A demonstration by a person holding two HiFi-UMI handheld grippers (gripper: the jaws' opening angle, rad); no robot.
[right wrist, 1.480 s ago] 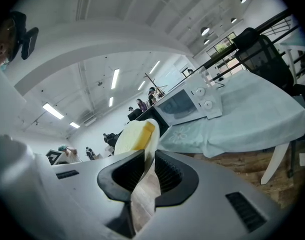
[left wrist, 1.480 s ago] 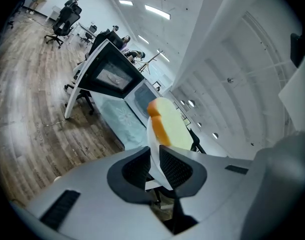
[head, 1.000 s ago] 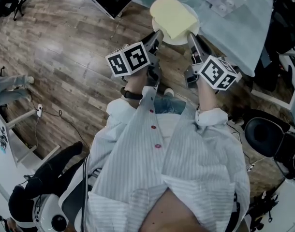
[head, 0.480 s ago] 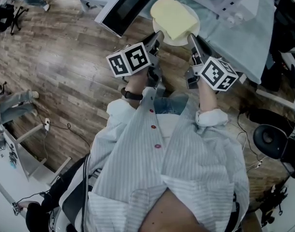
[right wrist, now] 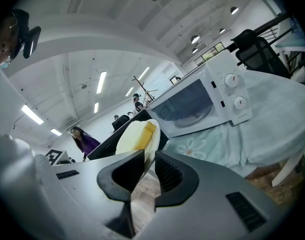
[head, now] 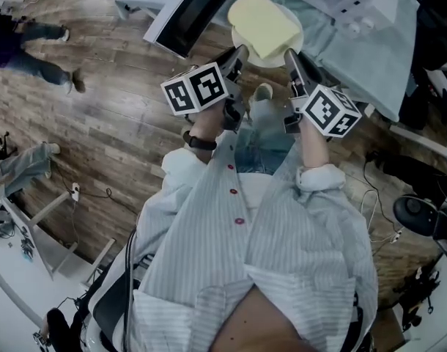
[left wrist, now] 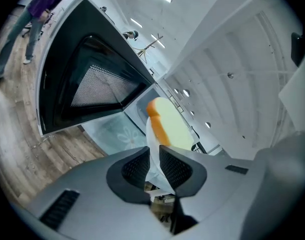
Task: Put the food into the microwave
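Observation:
A white plate (head: 281,56) carries a pale yellow slice of bread (head: 261,25). My left gripper (head: 238,54) is shut on the plate's left rim and my right gripper (head: 289,56) is shut on its right rim. In the left gripper view the plate's edge (left wrist: 152,144) sits pinched between the pads, with the bread (left wrist: 168,125) beyond. The right gripper view shows the same grip on the plate (right wrist: 148,149). The white microwave (right wrist: 202,106) stands ahead with its dark door (head: 193,9) swung open to the left.
The microwave sits on a table under a pale floral cloth (head: 355,57). Wooden floor (head: 113,101) lies below and to the left. People (head: 33,39) walk at the far left. A black chair (head: 429,222) stands at the right.
The microwave and its open door have come closer into the top of the head view as both grippers carry the plate toward it. A person has walked into view at the upper left.

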